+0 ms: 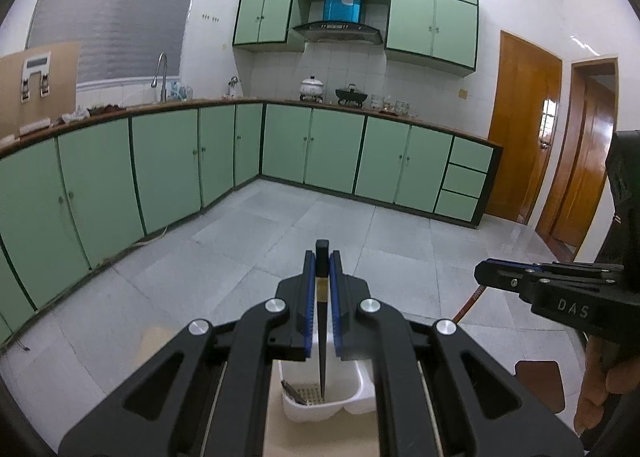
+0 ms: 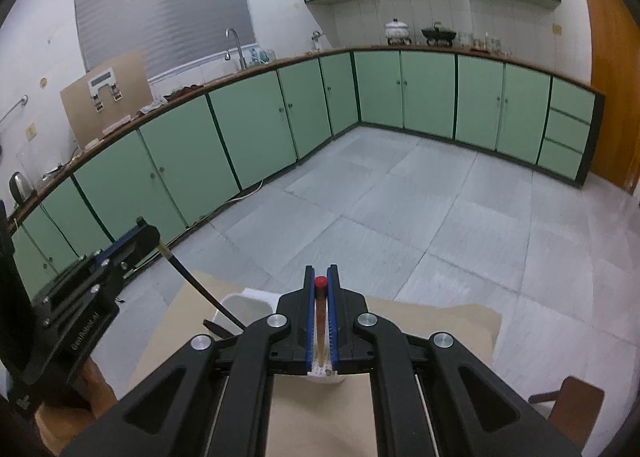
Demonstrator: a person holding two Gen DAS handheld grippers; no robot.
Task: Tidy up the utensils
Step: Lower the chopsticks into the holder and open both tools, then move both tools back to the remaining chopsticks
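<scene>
The left gripper points downward, clamped on a black tapered chopstick whose tip reaches into the white perforated plastic basket. The right gripper, likewise closed, pinches a red-tipped wooden chopstick above a white holder.

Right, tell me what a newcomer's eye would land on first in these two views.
First, the left tool at centre, shut on a slim black chopstick whose tip hangs over the white perforated plastic utensil basket below. Likewise the right tool grips a red-capped wooden chopstick pointing down at that basket. Behind both, mint-green kitchen cabinets wrap the room.
</scene>
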